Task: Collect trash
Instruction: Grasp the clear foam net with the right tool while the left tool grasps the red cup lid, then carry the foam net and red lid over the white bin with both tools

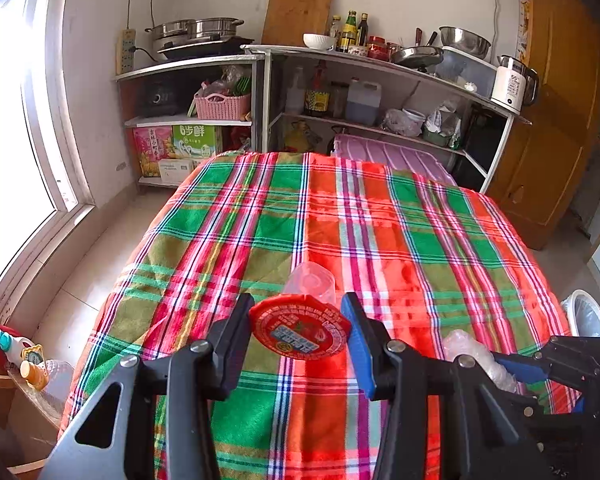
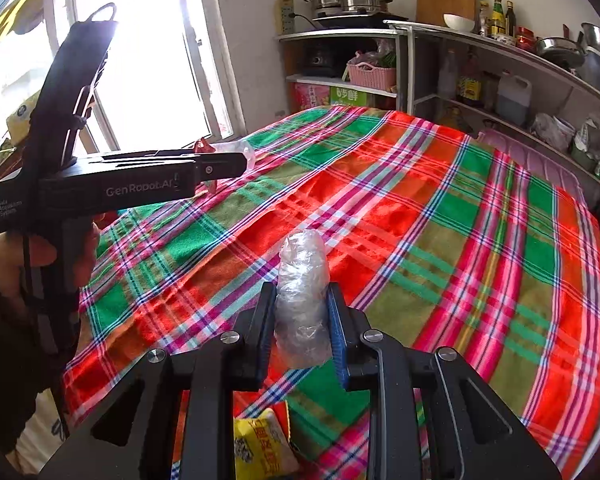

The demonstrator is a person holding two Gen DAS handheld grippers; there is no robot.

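- Kitchen-type room: bright window at left, metal shelf unit (image 1: 380, 64) with pots, bottles and a kettle along the back wall, wooden cupboard at right. In front of the shelves, a table under a plaid cloth (image 1: 380, 232) in red, green and olive. All places below are given against this cloth.
- Left gripper (image 1: 300, 322): over the near part of the cloth, jaws part-closed and pressing on a clear plastic cup (image 1: 310, 280) with a red foil lid (image 1: 300, 330). Pads sit on the lid rim at either side. The right wrist view shows the cup above the cloth's window-side edge, apparently lifted clear.
- Cup handling, as a judgement: light, thin-walled, likely to dent or pop out if squeezed hard. The lid rim is probably the stiffest part, so a grip there is sensible; the foil is slick and partly peeled, so it may slip or tear.
- Right gripper (image 2: 302, 304): over the near middle of the cloth, jaws narrowed onto a crumpled clear plastic wad (image 2: 302, 296), pinched at its lower half with the top sticking out forward.
- Wad handling: near weightless, soft, compresses under the pads, slippery film. Best taken across the thickest part; a loose tail could snag.
- Yellow snack packet (image 2: 262, 446): lying at the cloth's near edge, below the right gripper, not held. Probably the next pickup; flat, crinkly, easiest pinched by an edge.
- No bin clearly visible in either view.
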